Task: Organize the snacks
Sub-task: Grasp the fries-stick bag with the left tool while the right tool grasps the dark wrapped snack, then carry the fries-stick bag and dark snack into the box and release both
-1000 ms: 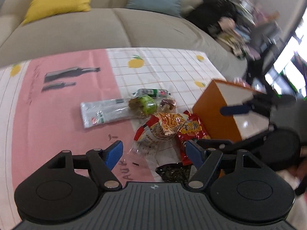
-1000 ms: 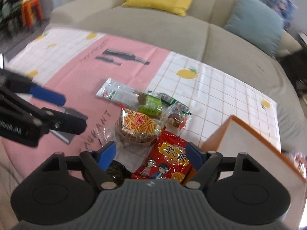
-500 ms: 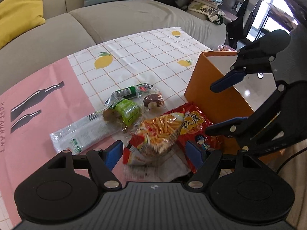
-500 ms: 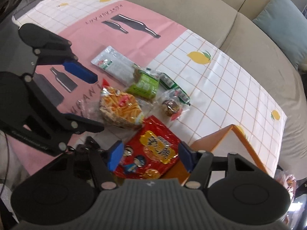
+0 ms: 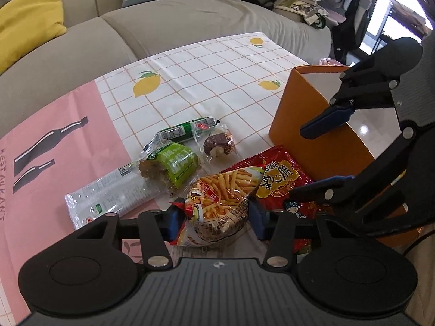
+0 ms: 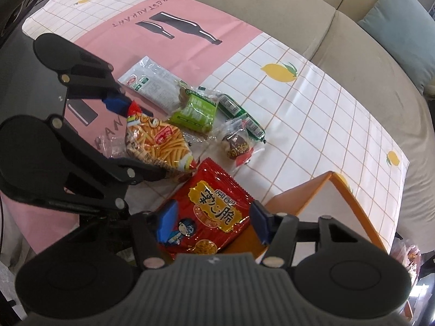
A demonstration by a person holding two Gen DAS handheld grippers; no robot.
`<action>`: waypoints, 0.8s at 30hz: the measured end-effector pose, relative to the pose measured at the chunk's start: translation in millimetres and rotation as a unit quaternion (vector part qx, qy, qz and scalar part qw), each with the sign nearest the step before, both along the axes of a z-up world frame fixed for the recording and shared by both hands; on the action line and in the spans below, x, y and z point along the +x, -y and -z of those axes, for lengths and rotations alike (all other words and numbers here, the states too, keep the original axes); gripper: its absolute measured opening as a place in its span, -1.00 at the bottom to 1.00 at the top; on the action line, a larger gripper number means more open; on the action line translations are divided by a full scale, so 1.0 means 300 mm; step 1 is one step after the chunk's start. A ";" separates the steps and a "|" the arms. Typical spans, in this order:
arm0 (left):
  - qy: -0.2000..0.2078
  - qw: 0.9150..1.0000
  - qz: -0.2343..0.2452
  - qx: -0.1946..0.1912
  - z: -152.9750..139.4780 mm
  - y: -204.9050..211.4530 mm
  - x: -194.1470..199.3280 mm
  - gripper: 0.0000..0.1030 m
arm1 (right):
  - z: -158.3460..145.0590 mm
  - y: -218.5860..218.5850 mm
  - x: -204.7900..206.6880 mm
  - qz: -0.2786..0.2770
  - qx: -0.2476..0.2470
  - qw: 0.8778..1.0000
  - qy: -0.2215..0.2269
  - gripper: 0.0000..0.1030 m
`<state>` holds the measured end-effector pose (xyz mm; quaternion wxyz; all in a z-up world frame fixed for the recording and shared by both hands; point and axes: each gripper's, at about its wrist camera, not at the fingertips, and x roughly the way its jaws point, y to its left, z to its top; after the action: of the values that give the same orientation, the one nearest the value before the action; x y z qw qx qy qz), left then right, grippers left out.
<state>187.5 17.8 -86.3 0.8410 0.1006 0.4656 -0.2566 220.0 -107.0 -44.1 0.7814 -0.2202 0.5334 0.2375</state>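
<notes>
Sitting between the jaws of the left gripper (image 5: pixel 214 218), which have just been closing and are now touching its sides, is the fries bag (image 5: pixel 221 203). The right gripper (image 6: pixel 212 224), jaws also narrowing, is flanking the red snack bag (image 6: pixel 214 212) at half width; pad contact is unclear. At two o'clock from that bag, the orange box (image 6: pixel 299 198) is showing nothing inside. Both bags are lying puffy on the table (image 6: pixel 312 108).

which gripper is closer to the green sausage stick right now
Left. The left gripper straddles the fries bag, just short of the green sausage; the right gripper sits farther back around the red bag.
</notes>
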 end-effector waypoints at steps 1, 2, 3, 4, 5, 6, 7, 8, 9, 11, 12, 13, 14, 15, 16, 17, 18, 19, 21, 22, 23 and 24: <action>-0.002 1.000 -0.003 -0.001 -0.002 0.000 -0.001 0.01 | 0.000 -0.003 -0.001 0.000 0.001 1.000 0.000 0.11; -0.003 1.000 -0.007 -0.002 -0.005 -0.003 -0.004 0.00 | -0.001 -0.005 -0.001 0.000 0.002 1.000 0.001 0.11; -0.002 1.000 -0.010 -0.004 -0.008 -0.005 -0.009 -0.02 | -0.003 -0.008 -0.003 0.000 0.003 1.000 0.002 0.11; 0.001 1.000 -0.014 -0.006 -0.015 -0.010 -0.015 -0.03 | -0.006 -0.010 -0.006 0.000 0.006 1.000 0.004 0.11; 0.003 1.000 -0.022 -0.008 -0.024 -0.018 -0.023 -0.03 | -0.008 -0.012 -0.009 -0.001 0.008 1.000 0.005 0.11; 0.003 0.999 -0.031 -0.011 -0.036 -0.028 -0.032 -0.03 | -0.011 -0.014 -0.012 0.000 0.011 1.000 0.005 0.11; 0.002 0.999 -0.041 -0.013 -0.049 -0.038 -0.040 -0.03 | -0.013 -0.016 -0.015 0.001 0.013 1.000 0.005 0.11; 0.001 0.999 -0.051 -0.017 -0.066 -0.054 -0.050 -0.03 | -0.017 -0.019 -0.021 0.001 0.017 1.000 0.004 0.11; -0.001 0.998 -0.059 -0.022 -0.080 -0.068 -0.058 -0.03 | -0.020 -0.021 -0.027 0.000 0.021 1.000 0.003 0.11; -0.013 0.996 -0.077 -0.031 -0.106 -0.101 -0.075 -0.03 | -0.027 -0.026 -0.043 -0.001 0.034 0.999 0.000 0.11; -0.021 0.995 -0.090 -0.033 -0.114 -0.117 -0.084 -0.03 | -0.029 -0.029 -0.052 -0.003 0.043 0.999 -0.005 0.11; -0.027 0.994 -0.103 -0.034 -0.120 -0.134 -0.094 -0.03 | -0.031 -0.034 -0.063 -0.004 0.053 0.999 -0.012 0.11; -0.029 0.993 -0.113 -0.036 -0.125 -0.148 -0.107 -0.03 | -0.031 -0.040 -0.074 -0.005 0.063 0.998 -0.020 0.11; -0.031 0.991 -0.124 -0.038 -0.130 -0.164 -0.122 -0.03 | -0.030 -0.046 -0.086 -0.007 0.073 0.997 -0.029 0.11; -0.034 0.989 -0.134 -0.041 -0.132 -0.177 -0.133 -0.03 | -0.028 -0.054 -0.099 -0.008 0.082 0.996 -0.037 0.11; -0.037 0.988 -0.145 -0.045 -0.134 -0.187 -0.146 -0.03 | -0.026 -0.063 -0.112 -0.009 0.090 0.995 -0.045 0.11; -0.040 0.986 -0.156 -0.048 -0.133 -0.200 -0.160 -0.03 | -0.021 -0.075 -0.129 -0.012 0.097 0.994 -0.054 0.11; -0.041 0.984 -0.165 -0.049 -0.130 -0.208 -0.171 -0.03 | -0.015 -0.087 -0.144 -0.016 0.102 0.993 -0.061 0.11; -0.045 0.981 -0.184 -0.050 -0.124 -0.222 -0.192 -0.03 | 0.001 -0.113 -0.174 -0.025 0.105 0.992 -0.072 0.11; -0.048 0.979 -0.193 -0.053 -0.120 -0.231 -0.204 -0.03 | 0.010 -0.126 -0.188 -0.028 0.103 0.992 -0.074 0.10; -0.052 0.977 -0.200 -0.056 -0.114 -0.239 -0.211 -0.03 | 0.020 -0.140 -0.204 -0.031 0.099 0.992 -0.073 0.07; -0.055 0.975 -0.206 -0.060 -0.109 -0.246 -0.220 -0.03 | 0.033 -0.157 -0.221 -0.034 0.092 0.993 -0.072 0.05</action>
<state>121.5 91.7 -53.7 0.8531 -0.0624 0.5059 -0.1107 153.8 -59.8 -54.2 0.7491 -0.1474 0.5568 0.3271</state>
